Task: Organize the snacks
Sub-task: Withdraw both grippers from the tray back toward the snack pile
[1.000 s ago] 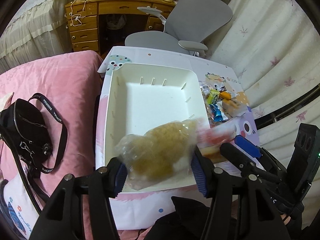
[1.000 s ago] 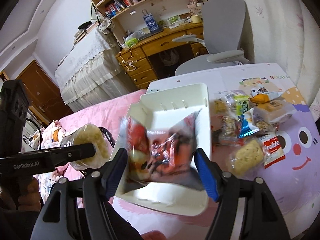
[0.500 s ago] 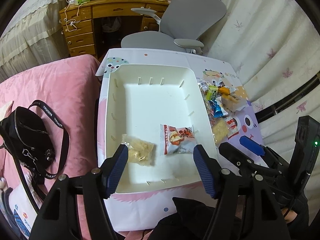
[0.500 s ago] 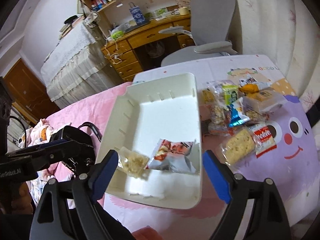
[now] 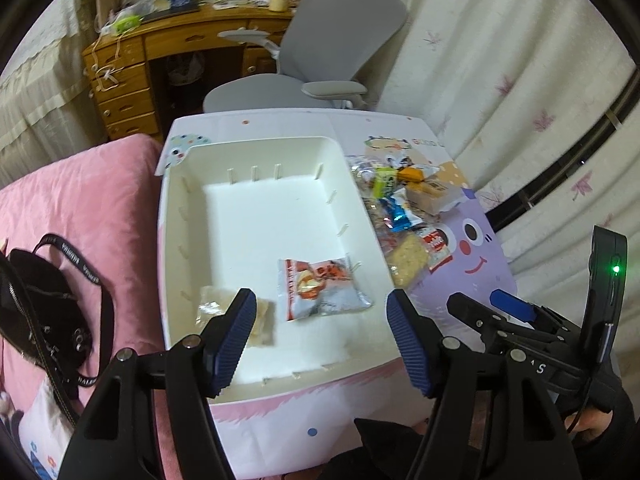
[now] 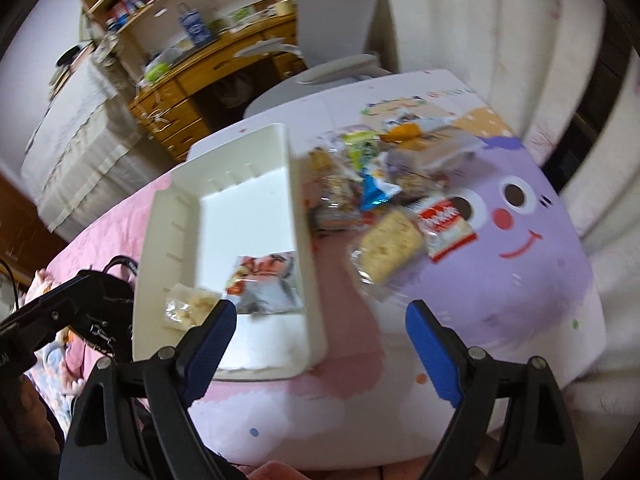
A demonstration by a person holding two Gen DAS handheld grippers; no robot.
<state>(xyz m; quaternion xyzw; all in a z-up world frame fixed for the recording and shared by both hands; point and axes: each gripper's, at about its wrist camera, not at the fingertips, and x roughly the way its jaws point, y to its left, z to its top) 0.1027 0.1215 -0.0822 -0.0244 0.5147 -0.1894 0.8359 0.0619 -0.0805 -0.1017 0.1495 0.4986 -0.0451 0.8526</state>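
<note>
Tray [image 5: 176, 216] sits white on the table, my landmark. Inside it, near its front wall, lie the red-and-silver packet [image 5: 320, 290] and a clear bag of pale snack [image 5: 240, 316]. Beside its right wall the snack pile [image 5: 404, 208] waits. My left gripper [image 5: 320, 340] and right gripper [image 6: 316, 344] both gape, holding nothing.

- Left gripper [image 5: 320, 336]: jaws spread wide, nothing between the blue pads [image 5: 232, 336], held low at the near edge, pointing forward and down.
- Right gripper [image 6: 318, 350]: jaws spread wide as well, empty, tilted a little; seen from the left camera off to the right side.
</note>
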